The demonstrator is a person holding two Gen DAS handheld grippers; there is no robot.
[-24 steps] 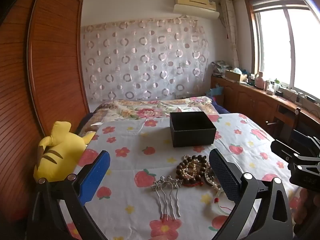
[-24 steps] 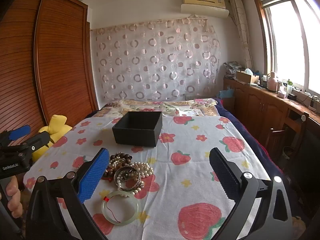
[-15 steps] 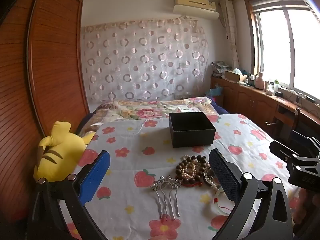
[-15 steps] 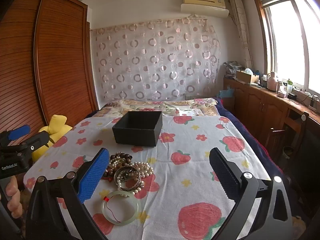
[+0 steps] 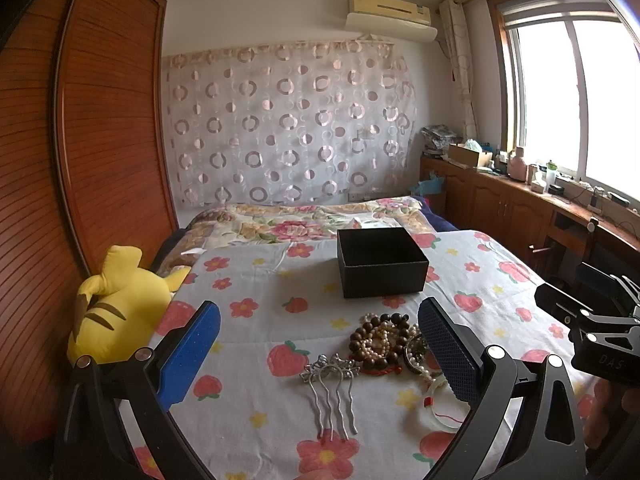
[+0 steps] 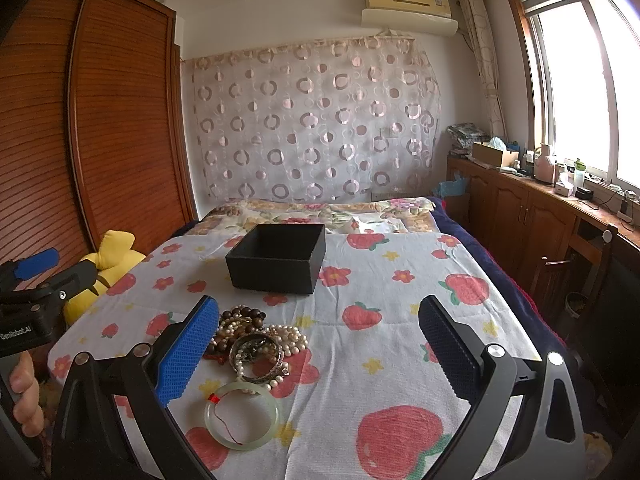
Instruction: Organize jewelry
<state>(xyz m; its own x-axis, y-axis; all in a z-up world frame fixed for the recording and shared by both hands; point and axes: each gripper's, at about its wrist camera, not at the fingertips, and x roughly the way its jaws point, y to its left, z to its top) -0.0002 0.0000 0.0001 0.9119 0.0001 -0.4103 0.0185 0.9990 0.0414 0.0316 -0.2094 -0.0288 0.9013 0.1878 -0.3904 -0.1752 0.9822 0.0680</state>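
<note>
Two hand-held grippers hang over a bed spread with a strawberry-print cloth (image 6: 400,280), each with its blue-padded fingers spread wide and holding nothing. The left gripper (image 5: 320,354) frames one silver hair comb (image 5: 332,388) with four long prongs pointing toward the camera; just to the comb's right sits the jewelry heap. The right gripper (image 6: 320,354) looks over the same heap from the other side.

One open black box (image 6: 278,258) stands upright on the cloth beyond the heap, apart from it; its inside is too dark to read. The heap holds one strand of dark wooden beads (image 5: 374,336) coiled around a tangle of pearl strands (image 6: 286,336), whose exact number cannot be told, plus one metal bangle (image 6: 256,358) lying on top. One pale green bangle (image 6: 242,416) with a red thread lies flat nearest the camera, touching the pearls at its far edge.

One yellow plush toy (image 5: 116,304) rests at the left edge of the bed against a wooden wardrobe (image 5: 80,140). One air conditioner (image 6: 408,6) hangs above a circle-patterned curtain (image 6: 312,128).
</note>
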